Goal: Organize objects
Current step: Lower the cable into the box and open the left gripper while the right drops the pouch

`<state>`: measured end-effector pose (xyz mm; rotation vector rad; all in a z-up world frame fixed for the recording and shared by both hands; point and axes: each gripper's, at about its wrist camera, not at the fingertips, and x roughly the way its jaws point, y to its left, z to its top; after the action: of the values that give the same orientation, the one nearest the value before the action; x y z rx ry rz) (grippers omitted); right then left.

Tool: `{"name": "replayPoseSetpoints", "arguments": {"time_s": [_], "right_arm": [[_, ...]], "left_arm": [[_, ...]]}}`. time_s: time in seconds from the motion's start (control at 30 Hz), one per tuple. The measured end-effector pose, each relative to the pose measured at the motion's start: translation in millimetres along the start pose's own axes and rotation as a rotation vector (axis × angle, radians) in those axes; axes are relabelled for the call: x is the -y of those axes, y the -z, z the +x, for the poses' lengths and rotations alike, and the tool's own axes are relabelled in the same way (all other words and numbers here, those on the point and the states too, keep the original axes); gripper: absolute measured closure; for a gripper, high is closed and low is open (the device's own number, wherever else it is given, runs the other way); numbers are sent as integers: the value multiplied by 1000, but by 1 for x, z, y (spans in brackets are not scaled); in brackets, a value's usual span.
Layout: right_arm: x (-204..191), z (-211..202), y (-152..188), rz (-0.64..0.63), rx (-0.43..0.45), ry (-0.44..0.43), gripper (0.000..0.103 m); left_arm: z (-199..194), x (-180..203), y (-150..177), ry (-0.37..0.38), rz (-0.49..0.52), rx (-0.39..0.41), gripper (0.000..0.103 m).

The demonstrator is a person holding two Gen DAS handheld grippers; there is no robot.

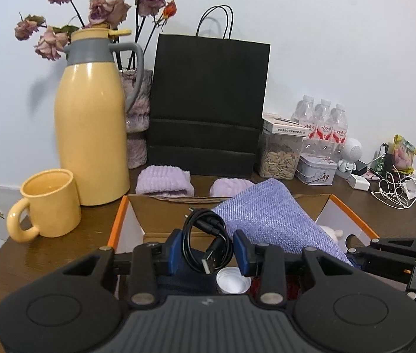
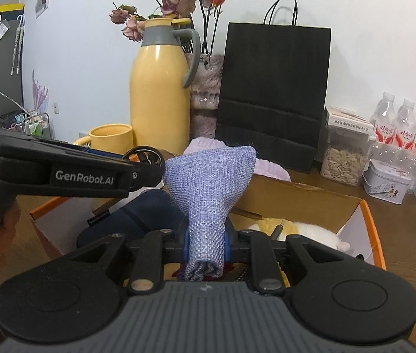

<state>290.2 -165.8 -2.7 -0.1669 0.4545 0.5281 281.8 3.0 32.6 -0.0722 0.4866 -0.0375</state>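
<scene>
My left gripper (image 1: 208, 251) holds a coiled black USB cable (image 1: 206, 239) between its blue pads, above an open cardboard box with orange edges (image 1: 116, 220). My right gripper (image 2: 207, 245) is shut on a purple woven pouch (image 2: 208, 182) and holds it upright over the same box (image 2: 369, 220). The pouch also shows in the left wrist view (image 1: 269, 214), just right of the cable. Inside the box lie a dark blue item (image 2: 137, 220), a white cap (image 1: 232, 279) and a white and yellow plush (image 2: 310, 231).
Behind the box stand a yellow thermos (image 1: 90, 123), a yellow mug (image 1: 49, 203), a vase of dried roses (image 1: 138, 117), a black paper bag (image 1: 208, 106) and lilac knit pieces (image 1: 163, 182). To the right are a seed jar (image 1: 280, 156), water bottles (image 1: 322, 123), a tin (image 1: 315, 170) and white chargers (image 1: 396, 188).
</scene>
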Motion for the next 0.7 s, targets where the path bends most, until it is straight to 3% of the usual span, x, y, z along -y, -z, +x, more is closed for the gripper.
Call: {"name": "replayPoseSetpoints", "arguments": {"time_s": [0.07, 0.1, 0.13, 0.17, 0.23, 0.37, 0.7], "right_arm": [[0, 2, 1, -11, -7, 13, 66], [-2, 2, 1, -21, -6, 24, 44], [-3, 2, 1, -32, -2, 35, 24], [-4, 2, 2, -42, 2, 46, 17], [-6, 0, 2, -48, 8, 57, 2], [-5, -2, 0, -43, 12, 64, 0], [-7, -10, -3, -43, 23, 56, 0]], "left_arm": [[2, -3, 1, 2, -1, -1, 60], [2, -4, 2, 0, -5, 2, 51], [2, -6, 2, -1, -9, 8, 32], [1, -7, 2, -1, -12, 18, 16], [-2, -9, 3, -4, -19, 42, 8], [-6, -11, 3, -20, -28, 55, 2], [-14, -11, 2, -41, -32, 70, 2]]}}
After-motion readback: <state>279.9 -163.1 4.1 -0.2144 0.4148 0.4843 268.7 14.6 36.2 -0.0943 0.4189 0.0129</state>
